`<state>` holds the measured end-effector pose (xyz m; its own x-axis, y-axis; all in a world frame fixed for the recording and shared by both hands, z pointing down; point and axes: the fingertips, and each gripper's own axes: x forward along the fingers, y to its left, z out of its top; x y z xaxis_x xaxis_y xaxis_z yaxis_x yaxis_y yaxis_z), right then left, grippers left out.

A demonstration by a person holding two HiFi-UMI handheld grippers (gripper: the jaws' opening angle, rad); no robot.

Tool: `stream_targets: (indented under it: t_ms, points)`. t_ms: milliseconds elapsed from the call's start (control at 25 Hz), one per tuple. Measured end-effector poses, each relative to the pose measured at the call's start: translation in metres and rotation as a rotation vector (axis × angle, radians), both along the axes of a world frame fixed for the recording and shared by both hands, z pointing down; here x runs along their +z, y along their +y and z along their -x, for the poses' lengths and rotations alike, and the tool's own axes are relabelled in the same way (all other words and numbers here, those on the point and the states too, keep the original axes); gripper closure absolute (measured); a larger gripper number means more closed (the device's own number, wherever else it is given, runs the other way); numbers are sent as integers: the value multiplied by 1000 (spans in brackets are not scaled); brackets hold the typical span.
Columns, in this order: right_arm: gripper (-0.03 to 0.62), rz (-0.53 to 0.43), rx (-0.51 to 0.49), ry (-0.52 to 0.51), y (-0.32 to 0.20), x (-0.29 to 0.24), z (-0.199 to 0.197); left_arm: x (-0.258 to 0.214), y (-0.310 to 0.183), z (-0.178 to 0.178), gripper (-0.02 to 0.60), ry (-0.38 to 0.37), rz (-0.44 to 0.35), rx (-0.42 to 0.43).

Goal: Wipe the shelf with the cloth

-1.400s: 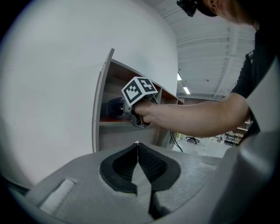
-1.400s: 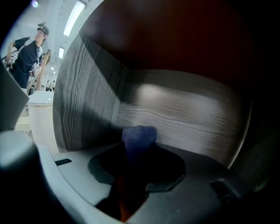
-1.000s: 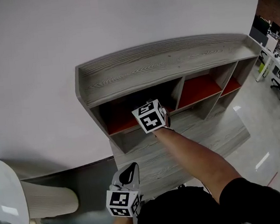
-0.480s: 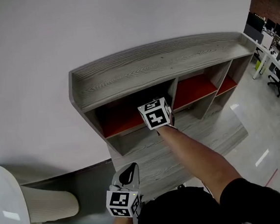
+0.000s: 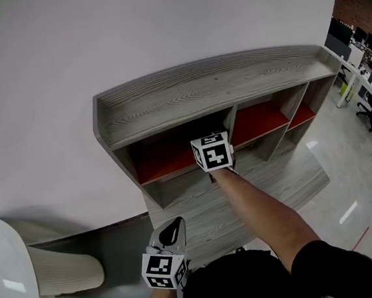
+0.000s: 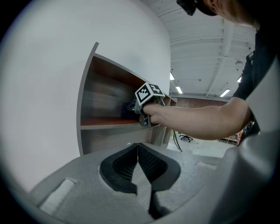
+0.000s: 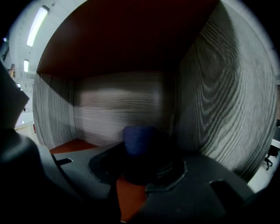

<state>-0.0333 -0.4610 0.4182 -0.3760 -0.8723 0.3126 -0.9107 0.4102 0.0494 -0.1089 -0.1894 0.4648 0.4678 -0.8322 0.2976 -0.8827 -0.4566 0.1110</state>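
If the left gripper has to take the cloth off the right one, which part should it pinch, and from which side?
Probably the rounded blue wad of the cloth bulging past the tips of the right gripper; the rest is clamped. The side wall of the shelf is close on its right, so the left gripper, now shut, should open and come in from the left.

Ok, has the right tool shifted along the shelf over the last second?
Yes. The right tool, shut on the cloth, has slid rightward inside the left compartment, closer to the upright divider of the shelf.
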Motion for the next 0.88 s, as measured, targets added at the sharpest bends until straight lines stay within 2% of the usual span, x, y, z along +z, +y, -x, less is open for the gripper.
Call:
stream_targets:
  t_ms: [160, 280, 440, 680, 800, 880]
  points:
    - [450, -7, -10, -6, 3, 0, 0, 0, 3, 1, 571, -4, 3, -3]
    - [450, -68, -73, -31, 13, -11, 10, 1, 5, 1, 571, -9, 6, -3]
    - [450, -148, -209, -117, 45, -37, 41, 2, 8, 5, 571, -20, 10, -7]
    - [450, -152, -477, -244, 103, -70, 105, 1, 11, 11, 571, -7, 18, -21]
    - [450, -156, -592, -271, 127, -89, 133, 1, 12, 14, 571, -12, 19, -28]
    - [450, -182, -645, -249, 138, -99, 148, 2, 13, 14, 571, -11, 22, -29]
